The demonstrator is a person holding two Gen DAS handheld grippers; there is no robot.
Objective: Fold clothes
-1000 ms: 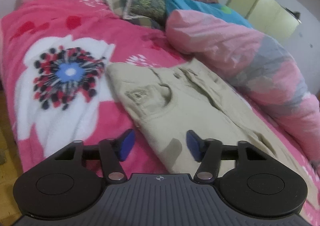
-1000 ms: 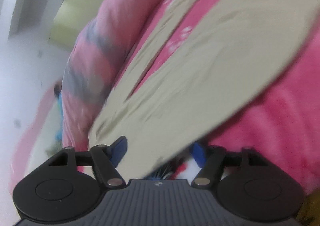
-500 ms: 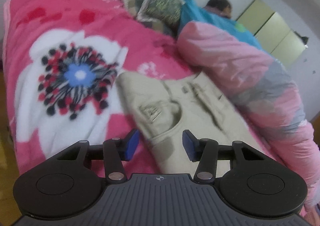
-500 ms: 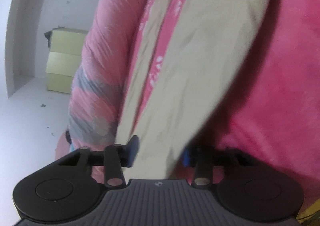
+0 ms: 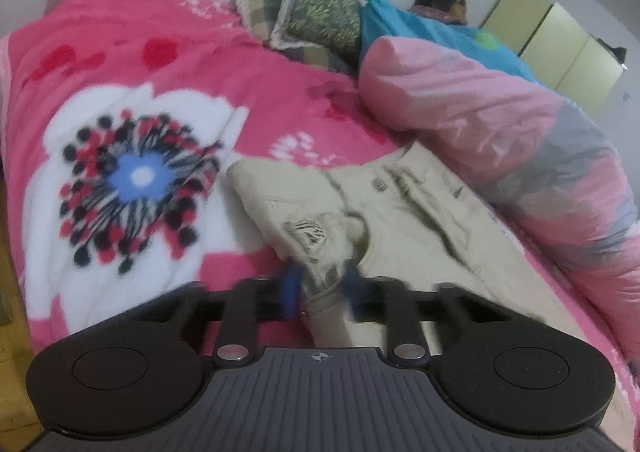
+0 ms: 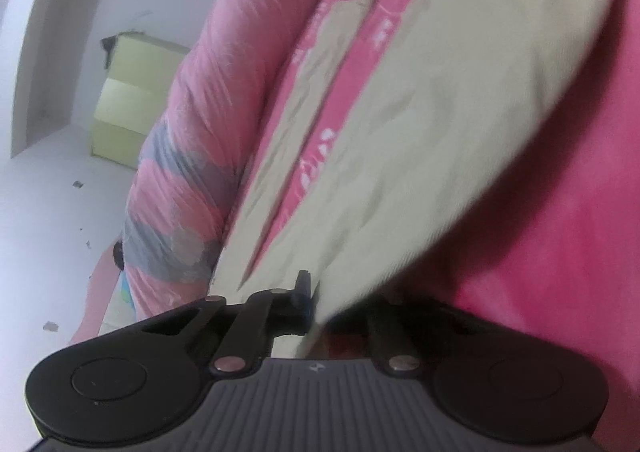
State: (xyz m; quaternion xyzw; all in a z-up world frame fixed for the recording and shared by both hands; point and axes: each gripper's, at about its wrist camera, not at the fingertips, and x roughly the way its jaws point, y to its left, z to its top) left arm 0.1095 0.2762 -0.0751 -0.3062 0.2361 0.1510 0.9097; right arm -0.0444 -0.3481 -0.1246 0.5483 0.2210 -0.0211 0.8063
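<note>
Beige cotton trousers [image 5: 400, 219] spread centre frame on pink floral bed blanket [image 5: 120, 51]. Left claw [image 5: 318, 286] clenched on waist-side hem; right claw [image 6: 316, 298] clenched on 1 leg's edge. Soft, limp, light, likely sagging; best pinched at seams.

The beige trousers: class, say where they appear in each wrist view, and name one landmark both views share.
Left wrist view: the beige trousers lie centre to lower right, waist end between the left claw fingers.
Right wrist view: the beige trousers fill the centre and upper right, one leg running down into the right claw.
Shared landmark: the pink and grey rolled quilt beside the trousers.
</note>
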